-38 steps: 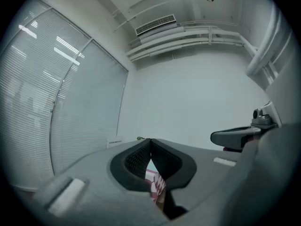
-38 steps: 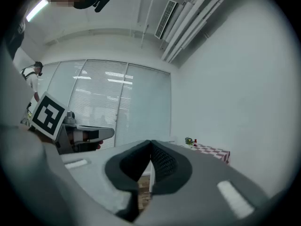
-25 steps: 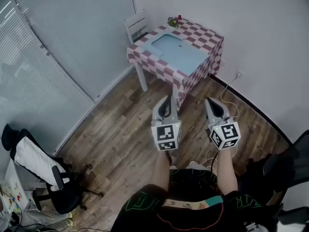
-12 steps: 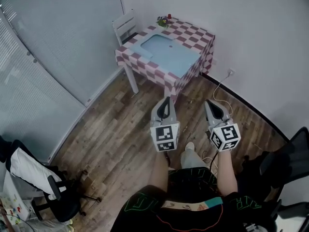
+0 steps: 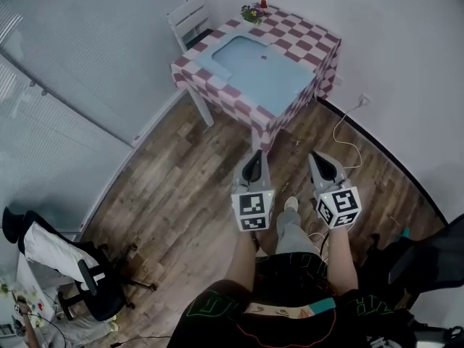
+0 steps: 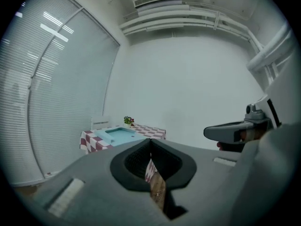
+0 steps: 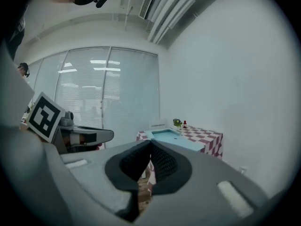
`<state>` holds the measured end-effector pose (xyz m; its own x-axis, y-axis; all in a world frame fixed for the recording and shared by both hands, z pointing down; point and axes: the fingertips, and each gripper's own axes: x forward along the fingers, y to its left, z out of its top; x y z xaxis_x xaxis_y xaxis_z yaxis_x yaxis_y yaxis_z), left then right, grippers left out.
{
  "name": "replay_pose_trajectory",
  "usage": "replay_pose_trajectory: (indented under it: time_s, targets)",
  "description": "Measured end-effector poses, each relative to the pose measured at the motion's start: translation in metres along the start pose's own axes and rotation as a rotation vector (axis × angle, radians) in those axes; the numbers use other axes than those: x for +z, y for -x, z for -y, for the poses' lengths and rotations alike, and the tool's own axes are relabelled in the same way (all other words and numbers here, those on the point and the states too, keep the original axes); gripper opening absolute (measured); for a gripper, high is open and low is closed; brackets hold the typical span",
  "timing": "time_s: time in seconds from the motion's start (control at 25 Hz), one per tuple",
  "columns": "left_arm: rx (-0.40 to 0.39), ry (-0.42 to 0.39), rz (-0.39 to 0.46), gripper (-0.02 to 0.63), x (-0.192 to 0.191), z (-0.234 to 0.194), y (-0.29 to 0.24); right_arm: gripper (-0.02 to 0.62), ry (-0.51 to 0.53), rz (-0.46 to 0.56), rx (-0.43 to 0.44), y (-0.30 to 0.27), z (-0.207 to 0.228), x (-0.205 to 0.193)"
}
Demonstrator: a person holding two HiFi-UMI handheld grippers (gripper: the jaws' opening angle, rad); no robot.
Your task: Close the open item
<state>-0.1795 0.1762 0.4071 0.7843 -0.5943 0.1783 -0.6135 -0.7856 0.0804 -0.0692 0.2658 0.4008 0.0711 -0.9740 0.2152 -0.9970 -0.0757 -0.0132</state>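
Pale blue item (image 5: 261, 71) on the checked table (image 5: 308, 35) lies upper centre of frame, well ahead of left gripper (image 5: 254, 164) and right gripper (image 5: 320, 162); both jaws closed, empty; left slightly nearer

Left gripper (image 5: 254, 167) and right gripper (image 5: 320, 164), jaws closed and empty, point forward side by side.

The person is wearing a black top (image 5: 217, 310) printed with thin green and red outlines, a teal and orange strip (image 5: 312, 309) crossing its front, a grey trouser leg (image 5: 288, 232) and a pale shoe (image 5: 291, 204). The left hand-held gripper (image 5: 254, 155) and right hand-held gripper (image 5: 317, 156) are showing grey shells with black ribbed pads (image 6: 136, 161), each carrying a white cube (image 5: 252, 210) with black square markers.
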Motion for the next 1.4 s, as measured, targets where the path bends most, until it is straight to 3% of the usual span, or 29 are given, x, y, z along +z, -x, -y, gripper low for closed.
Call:
replay_pose_trajectory:
  time_s: [0.52,0.68,0.84,1.16,1.4]
  targets:
    - [-0.075,-0.073,-0.163,0.009,-0.038,0.065,-0.149,0.003,-0.146,-0.082,-0.063,-0.050,0.149,-0.051]
    - [-0.082,-0.101,-0.183,0.009,-0.037,0.083,-0.187,0.003,-0.168,-0.068,-0.065,-0.067,0.194,-0.047]
    - [-0.039,-0.090,-0.165,0.009,-0.021,0.079,-0.213,0.003,-0.149,-0.024,-0.038,-0.086,0.223,-0.021]
    - [0.048,-0.118,-0.139,0.009,0.003,0.058,-0.231,0.003,-0.141,-0.001,0.042,-0.125,0.235,0.001]
    - [0.121,-0.083,-0.200,0.009,-0.024,0.019,-0.239,0.003,-0.123,-0.051,0.143,-0.169,0.214,-0.013]
